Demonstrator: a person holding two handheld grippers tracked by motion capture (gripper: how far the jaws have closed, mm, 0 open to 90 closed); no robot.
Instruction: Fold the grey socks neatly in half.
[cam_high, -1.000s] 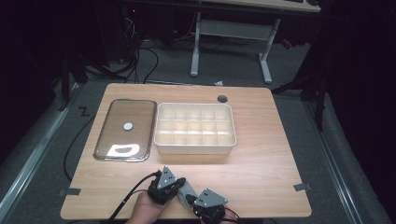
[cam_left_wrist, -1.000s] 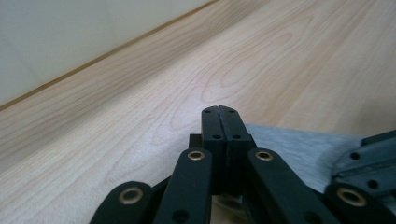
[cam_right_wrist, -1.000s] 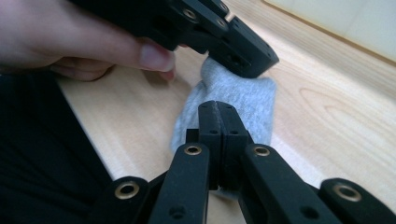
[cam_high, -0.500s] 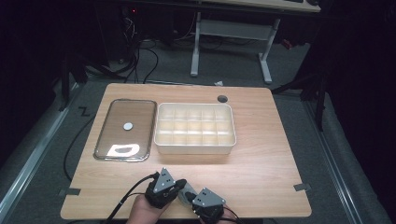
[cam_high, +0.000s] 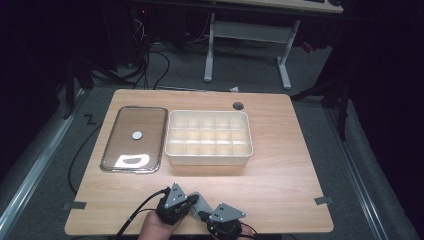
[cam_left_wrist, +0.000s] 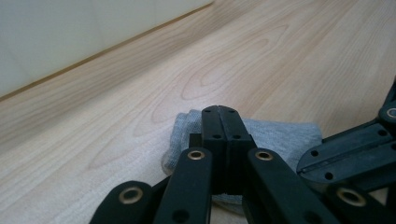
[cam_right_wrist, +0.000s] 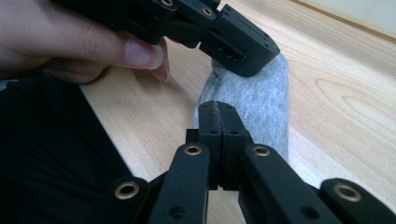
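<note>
Cloth: small grey folded fabric cloth (cam_left_wrist: 285, 135), lying flat at the near edge of the pale wooden counter (cam_high: 280, 175), right in front of the person, well apart from the box.
Handling: my read is soft, light and floppy, no stiffness at all; it will sag and bunch, so pinch an edge or a corner fold, not the middle.
Left tongs: left tongs (cam_left_wrist: 219, 112) are clenched tight, jaws pressed together with nothing between them, tips over the cloth's near edge.
Right tongs: right tongs (cam_right_wrist: 218, 108) also clenched and empty, tips just over the cloth's end; whether either pair touches it, I cannot tell.
Hand: a hand (cam_right_wrist: 70, 42) holds the left tongs just beside the cloth.
Box: cream plastic box (cam_high: 172, 145) with 15 compartments, mid-counter.
Lid: clear flat lid (cam_high: 125, 125), just left of the box.
</note>
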